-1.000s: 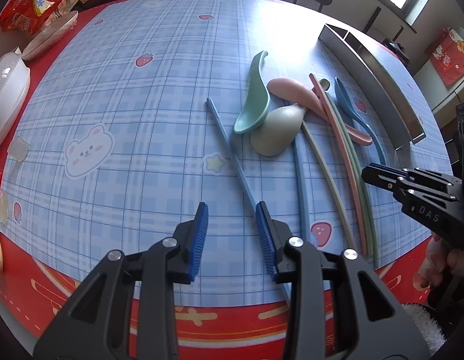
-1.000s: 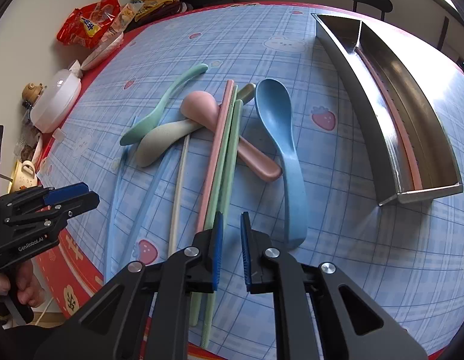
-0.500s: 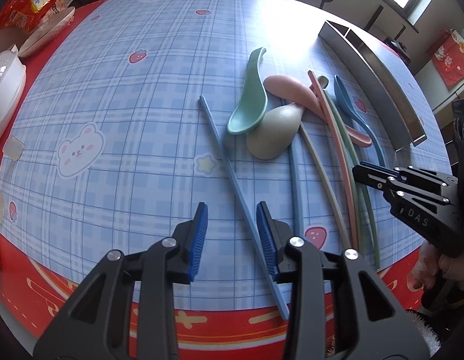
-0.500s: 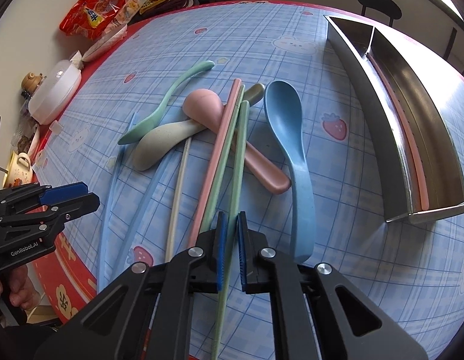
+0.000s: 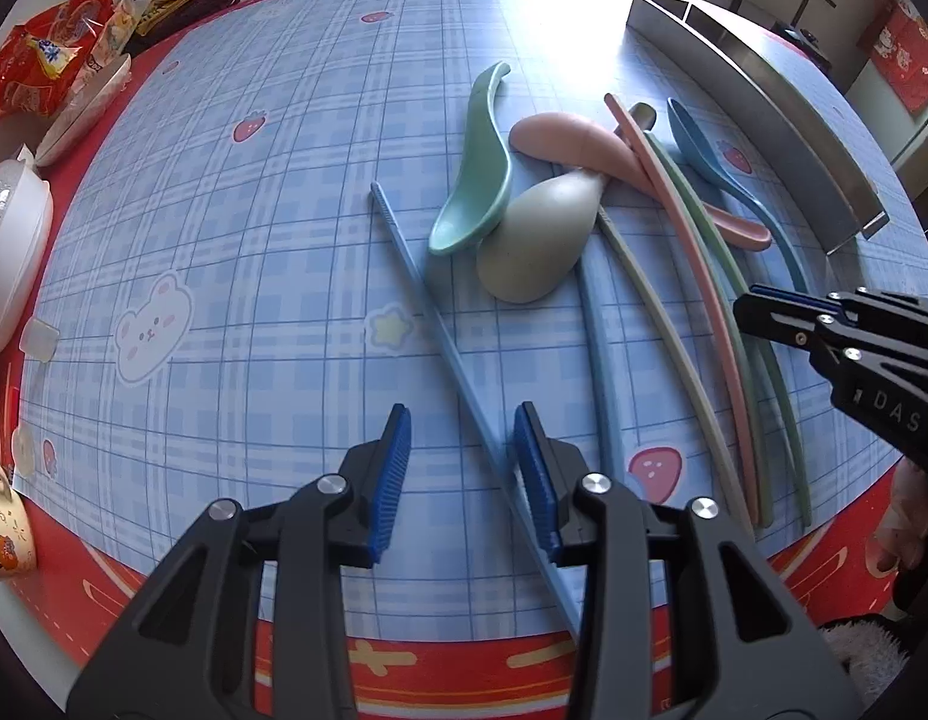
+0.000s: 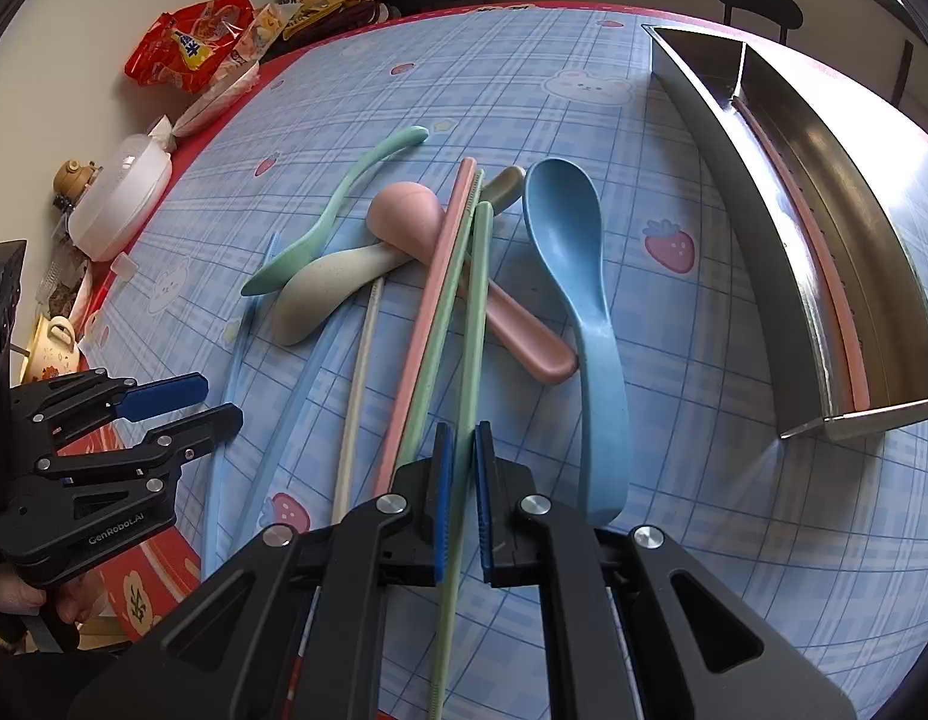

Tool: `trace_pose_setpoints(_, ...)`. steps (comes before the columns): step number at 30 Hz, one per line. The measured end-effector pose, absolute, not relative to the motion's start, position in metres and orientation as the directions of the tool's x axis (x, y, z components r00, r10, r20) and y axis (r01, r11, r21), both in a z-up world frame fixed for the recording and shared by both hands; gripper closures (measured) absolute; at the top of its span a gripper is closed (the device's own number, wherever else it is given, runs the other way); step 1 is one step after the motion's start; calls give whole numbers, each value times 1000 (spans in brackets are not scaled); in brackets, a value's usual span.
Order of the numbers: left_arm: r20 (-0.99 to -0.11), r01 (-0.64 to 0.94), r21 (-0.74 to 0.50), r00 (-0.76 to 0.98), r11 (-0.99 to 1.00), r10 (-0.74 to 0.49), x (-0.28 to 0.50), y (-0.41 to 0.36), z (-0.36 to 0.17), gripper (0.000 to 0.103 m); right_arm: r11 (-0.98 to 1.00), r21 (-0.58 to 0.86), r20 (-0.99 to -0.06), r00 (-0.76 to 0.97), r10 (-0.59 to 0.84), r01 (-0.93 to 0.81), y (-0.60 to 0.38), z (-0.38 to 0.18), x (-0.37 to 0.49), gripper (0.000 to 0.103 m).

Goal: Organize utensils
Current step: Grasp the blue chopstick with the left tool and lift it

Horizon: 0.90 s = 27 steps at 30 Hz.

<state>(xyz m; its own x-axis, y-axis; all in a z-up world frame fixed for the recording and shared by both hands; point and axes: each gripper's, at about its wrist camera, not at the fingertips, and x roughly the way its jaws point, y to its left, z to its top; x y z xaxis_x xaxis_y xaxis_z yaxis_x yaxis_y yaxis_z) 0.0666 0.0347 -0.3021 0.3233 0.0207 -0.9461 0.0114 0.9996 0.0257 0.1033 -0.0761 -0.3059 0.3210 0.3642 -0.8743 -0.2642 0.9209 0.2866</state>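
Several pastel spoons and chopsticks lie in a loose pile on the blue plaid tablecloth. My right gripper is shut on the near part of a green chopstick that lies beside a pink chopstick. My left gripper stands open low over a blue chopstick, which runs between its jaws close to the right pad. Mint spoon, grey spoon, pink spoon and blue spoon rest further out. The steel tray holds one pink chopstick.
Snack bags and a white lidded container sit along the far left edge. A patterned cup stands at the near left corner. The table's red border runs close under both grippers. A dark chair stands beyond the table.
My right jaws closed from a narrow gap onto the green chopstick. My left gripper came lower and sideways, so the blue chopstick now lies between its jaws.
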Motion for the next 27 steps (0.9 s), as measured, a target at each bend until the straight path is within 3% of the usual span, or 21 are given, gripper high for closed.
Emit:
trace_pose_setpoints(3,-949,16,19,315,1000,13,68,38,-302,68,919,292,-873,319,369,-263,-77,-306,103,95)
trace_pose_setpoints(5,-951,7,11,309,1000,9,67,47,-301,77,919,293,-873,319,370,-264,-77,-306,104,95)
trace_pose_setpoints(10,-952,-46,-25,307,999,-9,65,69,-300,86,920,290,-873,321,367,-264,-77,-306,104,95)
trace_pose_setpoints(27,-937,-82,107,326,991,129,67,45,-302,85,933,239,-881,344,325,-269,-68,-304,100,95)
